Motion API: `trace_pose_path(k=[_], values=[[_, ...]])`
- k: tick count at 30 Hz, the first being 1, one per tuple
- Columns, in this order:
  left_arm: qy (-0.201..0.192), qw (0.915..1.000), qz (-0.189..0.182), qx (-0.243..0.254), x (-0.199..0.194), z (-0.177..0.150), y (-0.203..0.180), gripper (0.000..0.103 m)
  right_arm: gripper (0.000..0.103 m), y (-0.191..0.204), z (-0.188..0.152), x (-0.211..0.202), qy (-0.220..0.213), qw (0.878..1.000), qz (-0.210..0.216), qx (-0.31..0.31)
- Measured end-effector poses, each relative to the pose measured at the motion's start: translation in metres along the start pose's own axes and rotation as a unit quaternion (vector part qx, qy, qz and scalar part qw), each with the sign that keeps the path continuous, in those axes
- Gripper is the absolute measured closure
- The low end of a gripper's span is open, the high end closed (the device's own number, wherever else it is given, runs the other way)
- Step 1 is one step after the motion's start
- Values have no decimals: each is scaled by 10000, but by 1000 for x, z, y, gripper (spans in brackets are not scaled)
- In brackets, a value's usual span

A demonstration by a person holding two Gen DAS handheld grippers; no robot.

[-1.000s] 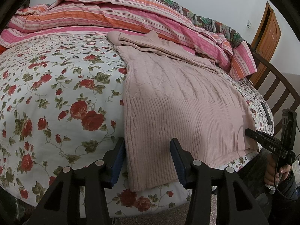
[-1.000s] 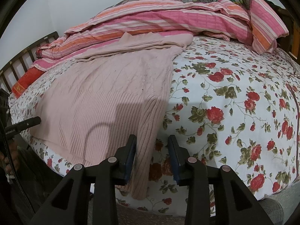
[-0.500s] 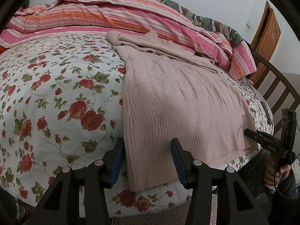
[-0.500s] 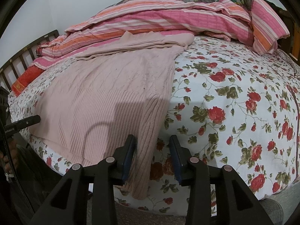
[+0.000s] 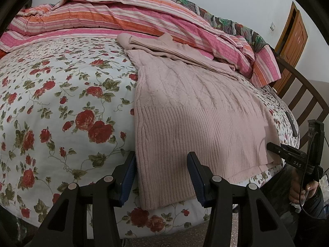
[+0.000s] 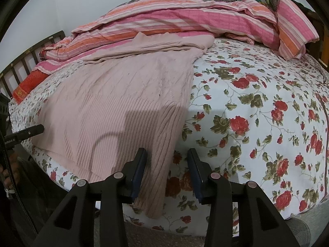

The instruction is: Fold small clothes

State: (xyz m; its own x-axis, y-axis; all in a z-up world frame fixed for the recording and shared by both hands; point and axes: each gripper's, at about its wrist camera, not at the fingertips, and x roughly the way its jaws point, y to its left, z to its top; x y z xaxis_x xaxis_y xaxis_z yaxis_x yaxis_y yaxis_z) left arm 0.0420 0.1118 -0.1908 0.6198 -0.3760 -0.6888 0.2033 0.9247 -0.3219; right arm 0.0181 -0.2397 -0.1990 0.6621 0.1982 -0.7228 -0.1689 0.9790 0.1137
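Observation:
A pale pink knitted sweater (image 5: 191, 111) lies spread flat on the flowered bed, its ribbed hem hanging over the near edge; it also shows in the right wrist view (image 6: 123, 103). My left gripper (image 5: 161, 175) is open, its jaws either side of the hem's left corner, not closed on it. My right gripper (image 6: 167, 173) is open, its jaws either side of the hem's right corner. The right gripper also shows at the far right of the left wrist view (image 5: 287, 154), and the left gripper shows at the left edge of the right wrist view (image 6: 24, 133).
The flowered bedsheet (image 5: 61, 103) covers the bed. A bunched pink and orange striped quilt (image 5: 123, 16) lies along the far side, under the sweater's top. A wooden bed rail (image 5: 304, 94) and a brown door (image 5: 292, 39) are at the right.
Both grippers have edged slightly closer to the sweater's hem. The right gripper's jaws have opened a little wider. The sweater has not moved.

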Motion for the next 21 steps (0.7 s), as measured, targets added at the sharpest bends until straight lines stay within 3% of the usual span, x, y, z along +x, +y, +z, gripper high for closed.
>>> trace_pose_path(k=[21], values=[[-8, 10000, 13, -9, 0, -2, -2, 56, 60, 0, -1, 1, 28, 10000, -21, -59]])
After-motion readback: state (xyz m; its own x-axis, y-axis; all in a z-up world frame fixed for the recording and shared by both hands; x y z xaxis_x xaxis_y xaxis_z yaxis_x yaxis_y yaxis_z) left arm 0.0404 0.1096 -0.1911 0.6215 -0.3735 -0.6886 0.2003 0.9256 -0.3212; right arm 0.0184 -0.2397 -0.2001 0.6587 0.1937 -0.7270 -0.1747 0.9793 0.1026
